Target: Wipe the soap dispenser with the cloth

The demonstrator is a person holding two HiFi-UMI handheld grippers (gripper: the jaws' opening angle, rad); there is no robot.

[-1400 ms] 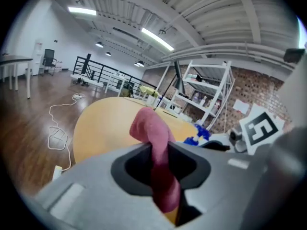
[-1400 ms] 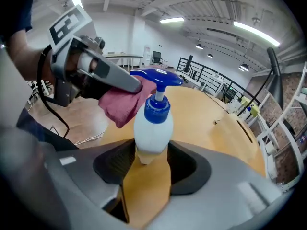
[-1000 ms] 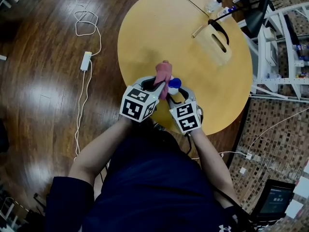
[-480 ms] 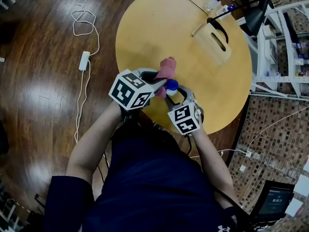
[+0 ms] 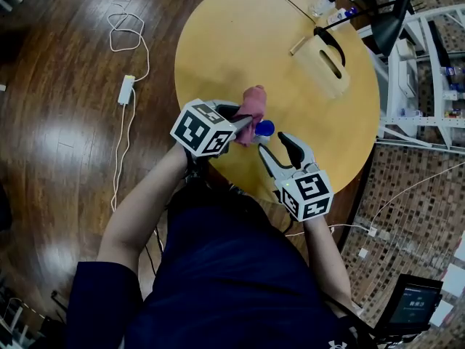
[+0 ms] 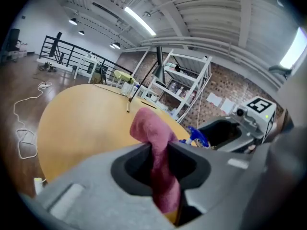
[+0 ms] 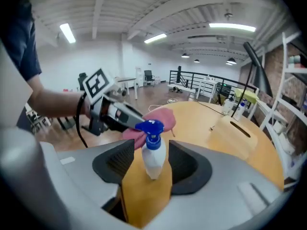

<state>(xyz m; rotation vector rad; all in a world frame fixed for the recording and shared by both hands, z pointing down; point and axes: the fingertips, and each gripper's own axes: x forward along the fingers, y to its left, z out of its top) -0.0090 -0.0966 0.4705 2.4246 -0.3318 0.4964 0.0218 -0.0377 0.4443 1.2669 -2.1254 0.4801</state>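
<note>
- The fingers of the left gripper (image 6: 160,152) are pressed together on the pink cloth (image 6: 151,128). One fold of the cloth stands up above the jaws and the rest hangs below them.
- The cloth is just beside the soap dispenser (image 7: 153,159), on its left side and at the height of its blue pump head (image 7: 150,127). We cannot tell if the cloth really touches it.
- The jaws of the right gripper (image 7: 151,152) stand apart and have just been opening. In the right gripper view the soap dispenser appears in the gap between them, but the pads do not press on it, so this gripper holds nothing.
- In the head view the right gripper is drawn back from the soap dispenser, toward the person, with its tips pointing at it.
- The soap dispenser is a small white bottle. It stands upright on the round yellow table (image 5: 240,42), near the edge on the person's side.
- Behind each pair of jaws there is a marker cube, the left one (image 5: 203,128) left of the soap dispenser and the right one (image 5: 309,193) nearer to the person.
- Beyond the soap dispenser, well apart from it, a wooden block with a slot (image 5: 323,64) lies on the table.
- Far left of the soap dispenser, a white cable (image 5: 127,42) lies on the dark wooden floor (image 5: 58,122).
</note>
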